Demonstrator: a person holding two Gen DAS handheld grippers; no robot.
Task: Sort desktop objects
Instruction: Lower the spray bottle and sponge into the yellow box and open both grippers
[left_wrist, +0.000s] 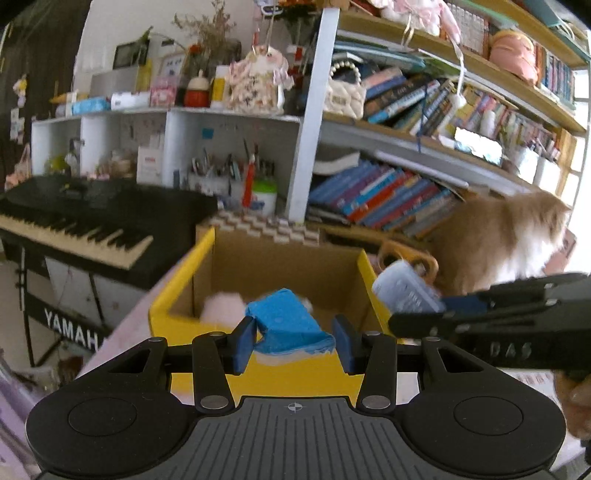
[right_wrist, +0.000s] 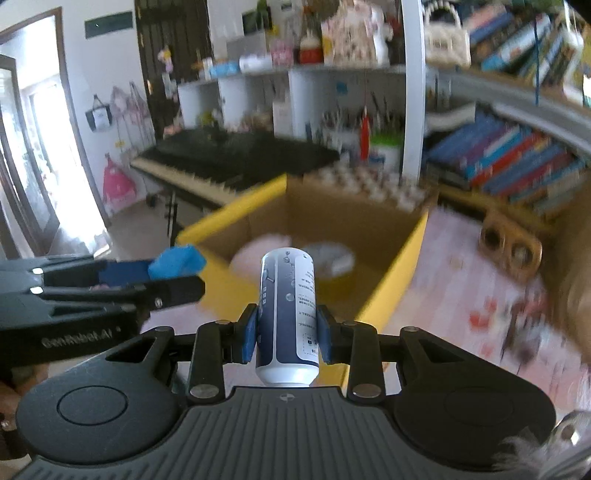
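Nearest my left wrist camera, my left gripper (left_wrist: 293, 345) has its jaws pinching a blue pack (left_wrist: 286, 321), soft-looking and crumpled, with a white lower edge, held by its sides so that it points forward over the yellow cardboard box (left_wrist: 258, 373). I judge that the box is the sorting bin: it is open-topped, plain brown inside and glossy yellow outside, and something pink and fluffy (left_wrist: 223, 304) already lies in it. To the right my other gripper reaches in, carrying a pale bottle (left_wrist: 406, 291). Behind stand a black keyboard (left_wrist: 92, 221) and crowded bookshelves (left_wrist: 424, 147).

Nearest my right wrist camera, my right gripper (right_wrist: 286, 338) has its jaws pressed onto a smooth cylinder, a white and dark-blue bottle (right_wrist: 288, 310) with small print, gripped round its middle and lying along the fingers, base towards the lens. It is aimed at the same box (right_wrist: 391, 277), whose near wall is just ahead. The desk (right_wrist: 461, 280) wears a pink patterned cover; a wooden holder (right_wrist: 511, 245) with round holes stands on it.
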